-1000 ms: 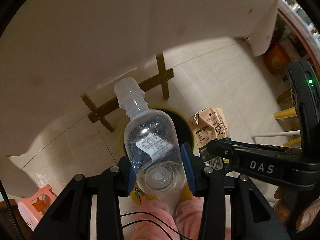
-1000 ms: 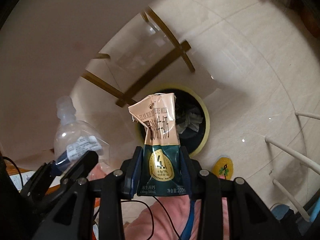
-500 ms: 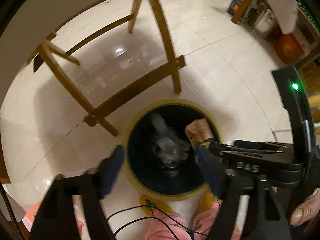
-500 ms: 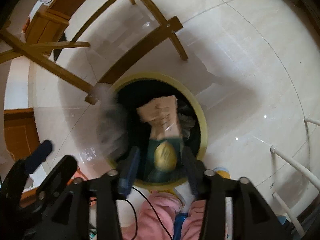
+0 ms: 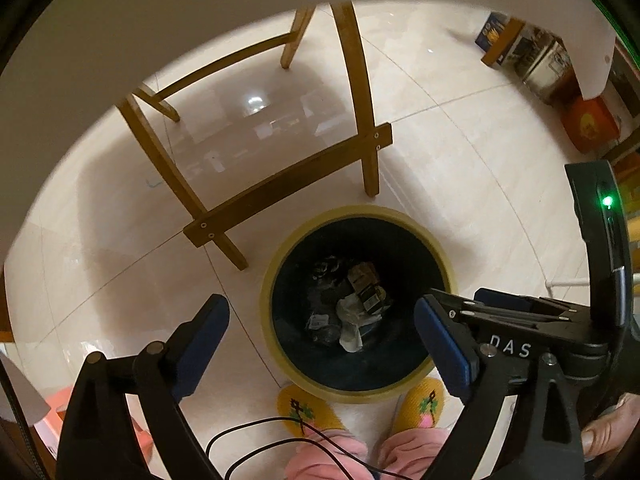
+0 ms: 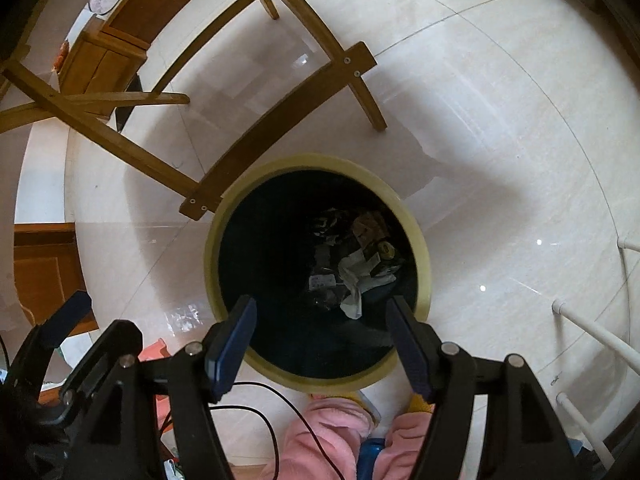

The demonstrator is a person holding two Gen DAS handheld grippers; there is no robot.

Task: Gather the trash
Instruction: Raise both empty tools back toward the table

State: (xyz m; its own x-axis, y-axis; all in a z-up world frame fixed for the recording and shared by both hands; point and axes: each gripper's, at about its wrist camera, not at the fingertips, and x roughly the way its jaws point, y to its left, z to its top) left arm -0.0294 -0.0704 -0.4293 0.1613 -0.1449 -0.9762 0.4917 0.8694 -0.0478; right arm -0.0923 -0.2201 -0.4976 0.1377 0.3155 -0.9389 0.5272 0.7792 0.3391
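A round trash bin with a yellow rim (image 5: 280,264) and black liner stands on the floor below both grippers; it also shows in the right wrist view (image 6: 420,236). Inside lie the milk carton (image 5: 366,286) (image 6: 376,236), crumpled paper (image 5: 350,320) (image 6: 354,276) and the clear plastic bottle (image 5: 322,326) (image 6: 324,284). My left gripper (image 5: 322,332) is open and empty above the bin. My right gripper (image 6: 322,332) is open and empty above the bin; its body shows at the right of the left wrist view (image 5: 540,328).
Wooden table legs and a crossbar (image 5: 288,180) (image 6: 280,128) stand just behind the bin. The pale tabletop (image 5: 160,8) overhangs at the top. Boxes (image 5: 532,60) sit far right. White rails (image 6: 592,332) are at right. The person's yellow slippers (image 5: 308,410) are by the bin.
Both grippers opened over the bin. The bottle dropped from the left one and the milk carton from the right one; both now lie inside the bin.
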